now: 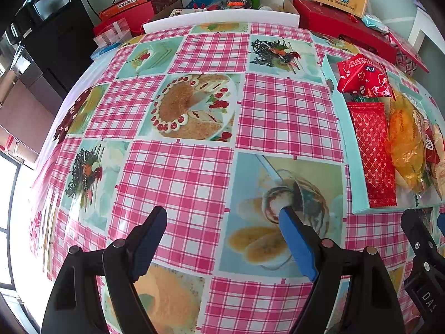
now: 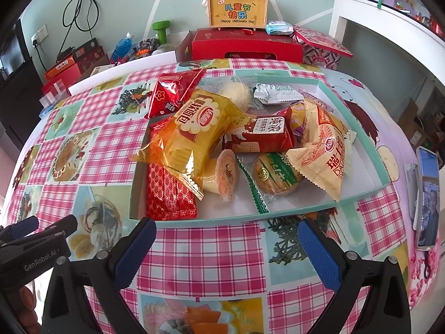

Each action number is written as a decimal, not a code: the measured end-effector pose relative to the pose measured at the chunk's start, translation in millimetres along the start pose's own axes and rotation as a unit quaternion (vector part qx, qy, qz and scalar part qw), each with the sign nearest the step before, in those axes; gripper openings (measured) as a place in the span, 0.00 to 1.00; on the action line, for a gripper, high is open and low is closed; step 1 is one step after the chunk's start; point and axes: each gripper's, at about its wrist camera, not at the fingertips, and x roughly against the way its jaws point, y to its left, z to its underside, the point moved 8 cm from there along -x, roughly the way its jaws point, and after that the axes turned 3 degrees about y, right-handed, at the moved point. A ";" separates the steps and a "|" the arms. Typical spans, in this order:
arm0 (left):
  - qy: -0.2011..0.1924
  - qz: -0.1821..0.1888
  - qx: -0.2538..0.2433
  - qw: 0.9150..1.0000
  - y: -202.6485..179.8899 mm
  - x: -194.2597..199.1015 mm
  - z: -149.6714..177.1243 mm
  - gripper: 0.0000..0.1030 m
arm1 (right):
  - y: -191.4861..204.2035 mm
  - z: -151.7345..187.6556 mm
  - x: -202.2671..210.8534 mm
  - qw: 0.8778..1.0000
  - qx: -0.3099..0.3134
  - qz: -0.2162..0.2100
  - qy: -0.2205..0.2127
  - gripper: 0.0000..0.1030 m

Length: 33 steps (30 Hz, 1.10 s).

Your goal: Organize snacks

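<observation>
A shallow mint-green tray point(image 2: 370, 144) on the pink checked tablecloth holds several snack packets: a yellow bread bag point(image 2: 194, 133), a red patterned packet point(image 2: 167, 192), a red triangular pack point(image 2: 169, 94), a red wafer pack point(image 2: 264, 136), a cream triangular pack point(image 2: 325, 153) and a green biscuit pack point(image 2: 275, 175). My right gripper point(image 2: 228, 236) is open and empty, just in front of the tray's near wall. My left gripper point(image 1: 222, 220) is open and empty over bare cloth, left of the tray point(image 1: 347, 150). The red patterned packet point(image 1: 372, 153) also shows in the left wrist view.
A phone point(image 2: 427, 194) stands at the table's right edge. Behind the table are red gift boxes point(image 2: 244, 44), a yellow carry case point(image 2: 237, 11), a blue bottle point(image 2: 122, 46) and a green dumbbell point(image 2: 161, 29). A white foam board point(image 1: 222, 18) lies along the far edge.
</observation>
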 end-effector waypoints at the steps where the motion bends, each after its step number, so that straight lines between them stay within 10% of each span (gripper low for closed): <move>1: 0.000 0.000 0.000 1.000 -0.1 0.1 -0.1 0.81 | 0.0 -0.1 0.0 1.000 0.000 0.000 0.000 1.00; 33: -0.001 -0.002 0.002 1.000 1.6 -0.4 0.8 0.81 | 1.3 1.3 -1.9 1.000 0.002 0.001 0.003 1.00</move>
